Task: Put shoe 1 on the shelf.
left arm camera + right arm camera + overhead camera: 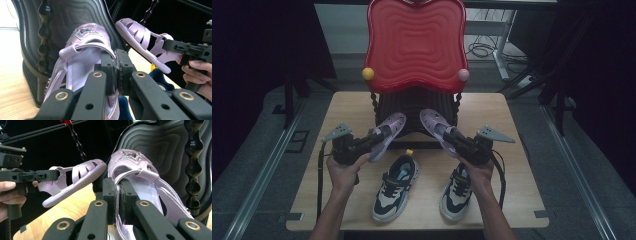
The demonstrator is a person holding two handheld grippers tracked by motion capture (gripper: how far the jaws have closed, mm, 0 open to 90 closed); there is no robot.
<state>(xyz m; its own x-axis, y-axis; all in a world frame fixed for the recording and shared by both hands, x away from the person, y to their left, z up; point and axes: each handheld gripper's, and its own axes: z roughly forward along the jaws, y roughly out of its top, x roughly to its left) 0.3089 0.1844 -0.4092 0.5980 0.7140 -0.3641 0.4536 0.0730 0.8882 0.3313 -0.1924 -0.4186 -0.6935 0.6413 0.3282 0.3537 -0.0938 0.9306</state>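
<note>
Gripping lilac sandals (pixel 388 131) beside black box (pixel 412 107)

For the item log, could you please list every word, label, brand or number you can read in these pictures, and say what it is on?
No readable text in any view.
Left sandal: a glittery star ornament, no lettering.
Right sandal: the same star, no lettering.
Sneakers: a dark strap with a mark too small and blurred to read.
Red chest lid: moulded ripples, no words.
</note>
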